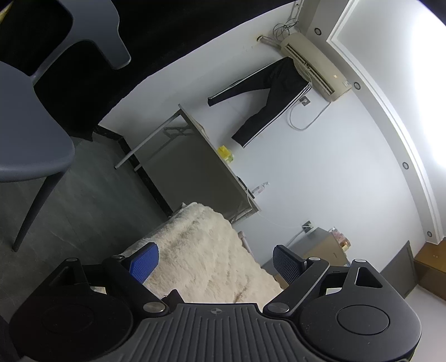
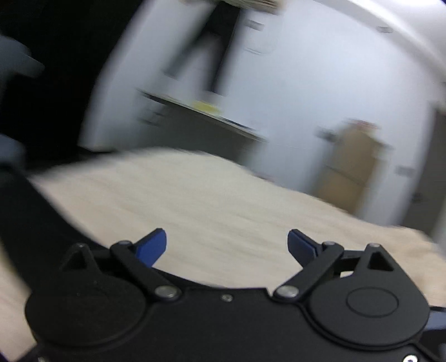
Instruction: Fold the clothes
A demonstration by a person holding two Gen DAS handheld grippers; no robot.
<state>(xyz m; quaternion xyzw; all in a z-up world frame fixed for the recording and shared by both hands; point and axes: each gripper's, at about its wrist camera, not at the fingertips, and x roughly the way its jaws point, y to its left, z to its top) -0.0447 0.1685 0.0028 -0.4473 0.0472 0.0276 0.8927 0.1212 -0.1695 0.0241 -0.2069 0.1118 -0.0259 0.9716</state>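
Clothes for folding: only a dark fabric edge (image 1: 172, 295) shows, just behind the left hand-held gripper (image 1: 214, 264), over the fluffy cream blanket (image 1: 200, 250); judged soft, light, best pinched at a hem. Both hand-held grippers, right (image 2: 227, 245) included, stand apart, empty.

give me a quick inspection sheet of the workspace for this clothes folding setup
surface: cream fluffy blanket covers the work surface.
job's things: black striped track pants hang on the far wall; no garment clearly seen on the blanket.
clutter: yellow item and a small bottle on the folding table.
grippers: left hand-held gripper open, nothing between its blue pads; right hand-held gripper open, empty, view blurred.
cables: loose wires above the air conditioner; white cord below it.
surroundings: grey chair, dark floor, cardboard box.
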